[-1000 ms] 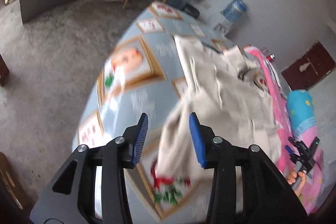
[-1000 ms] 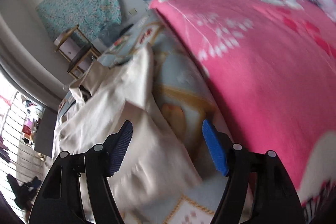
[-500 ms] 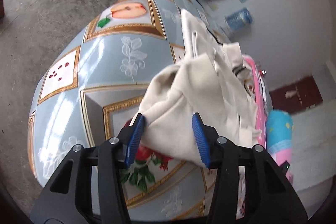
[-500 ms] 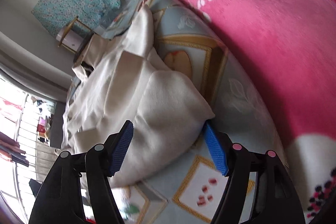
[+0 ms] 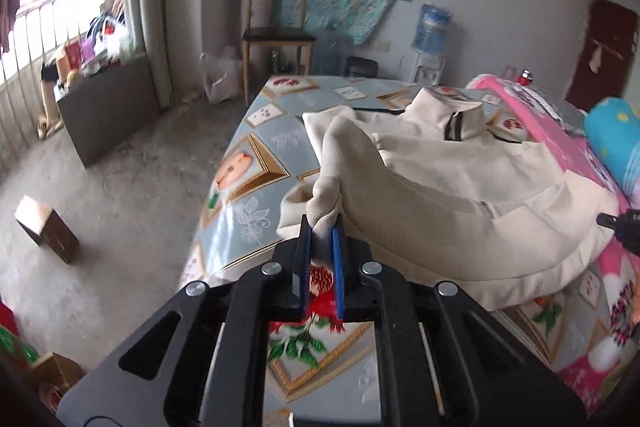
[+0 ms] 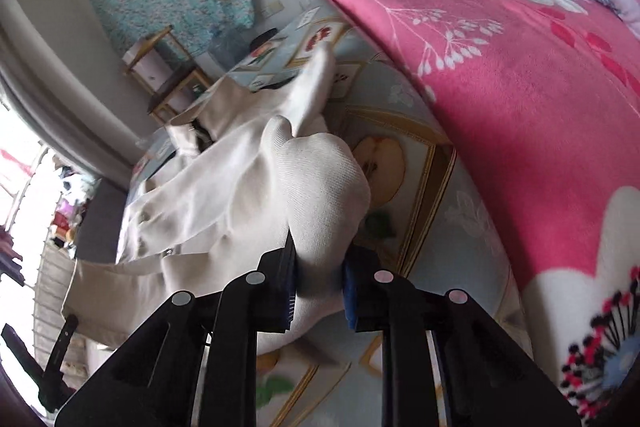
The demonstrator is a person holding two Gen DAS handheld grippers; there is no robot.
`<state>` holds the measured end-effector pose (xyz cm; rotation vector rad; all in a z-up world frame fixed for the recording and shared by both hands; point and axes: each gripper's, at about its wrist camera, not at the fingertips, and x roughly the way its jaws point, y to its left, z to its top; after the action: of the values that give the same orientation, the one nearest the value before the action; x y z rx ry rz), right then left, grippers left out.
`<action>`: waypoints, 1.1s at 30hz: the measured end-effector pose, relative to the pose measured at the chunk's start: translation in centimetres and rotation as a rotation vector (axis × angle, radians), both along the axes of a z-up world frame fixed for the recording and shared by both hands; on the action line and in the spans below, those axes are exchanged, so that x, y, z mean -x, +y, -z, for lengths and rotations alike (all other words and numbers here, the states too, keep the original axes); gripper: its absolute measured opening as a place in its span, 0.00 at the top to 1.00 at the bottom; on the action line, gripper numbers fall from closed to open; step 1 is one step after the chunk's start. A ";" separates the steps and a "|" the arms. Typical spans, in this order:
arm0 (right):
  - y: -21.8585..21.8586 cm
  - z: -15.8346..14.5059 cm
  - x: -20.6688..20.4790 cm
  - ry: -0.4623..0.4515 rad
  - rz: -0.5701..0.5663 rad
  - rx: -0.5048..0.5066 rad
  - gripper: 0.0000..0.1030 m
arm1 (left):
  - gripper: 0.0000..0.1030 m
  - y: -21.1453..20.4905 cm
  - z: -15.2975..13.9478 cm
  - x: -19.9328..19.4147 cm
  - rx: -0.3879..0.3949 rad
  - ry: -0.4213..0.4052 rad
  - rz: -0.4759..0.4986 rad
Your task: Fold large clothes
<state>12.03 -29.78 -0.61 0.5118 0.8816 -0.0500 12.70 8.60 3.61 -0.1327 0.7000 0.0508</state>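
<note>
Both fingers (image 5: pixel 338 255) around jacket (image 5: pixel 460 187)

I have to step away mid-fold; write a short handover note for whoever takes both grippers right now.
Left gripper: jaws closing, pinching a bunched corner of the cream jacket.
Right gripper: jaws closing on a thick fold of the same jacket's opposite bottom corner.
Jacket: spread across the patterned sheet beside the pink blanket, collar far from you, bottom edge lifted.
Done: both corners gripped.
Left: carry the bottom edge toward the collar, lay flat, release, finish folding.
</note>
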 end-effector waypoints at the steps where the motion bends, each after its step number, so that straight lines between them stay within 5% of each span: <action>1: 0.0 -0.1 0.5 0.008 -0.007 -0.008 0.82 | 0.92 0.2 -0.3 0.4 -0.001 0.015 0.006; 5: -1.4 1.5 3.5 0.090 0.003 -0.051 0.80 | 0.90 3.4 1.4 2.1 0.108 0.173 -0.004; 9: -4.0 5.5 4.9 0.213 0.028 -0.113 0.62 | 0.81 5.8 6.1 2.2 0.155 0.311 -0.029; 11: -4.9 4.9 5.6 0.208 0.048 -0.113 0.54 | 0.66 6.5 6.2 2.3 0.167 0.300 -0.036; 16: -4.5 -0.7 7.0 0.110 0.100 0.097 0.48 | 0.61 6.9 3.1 1.9 0.114 0.178 -0.054; 20: 0.9 -2.9 4.7 0.043 -0.088 0.106 0.41 | 0.56 4.1 1.6 -0.1 0.187 0.153 0.080; 23: 8.1 -1.5 2.0 0.073 -0.329 0.096 0.40 | 0.53 0.0 2.9 -2.6 0.248 0.247 0.248; 25: 12.2 0.0 0.9 0.102 -0.427 0.153 0.40 | 0.53 -2.8 4.1 -3.7 0.204 0.306 0.319; 29: 16.3 2.2 -0.3 0.154 -0.510 0.257 0.40 | 0.55 -6.1 5.9 -4.1 -0.003 0.346 0.346; 33: 16.2 2.5 -0.7 0.162 -0.511 0.235 0.41 | 0.55 -5.5 6.5 -3.7 0.030 0.351 0.358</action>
<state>12.74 -13.61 -3.16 0.0539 1.1270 0.2716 16.36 3.10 -2.85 -0.0253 1.0667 -0.2858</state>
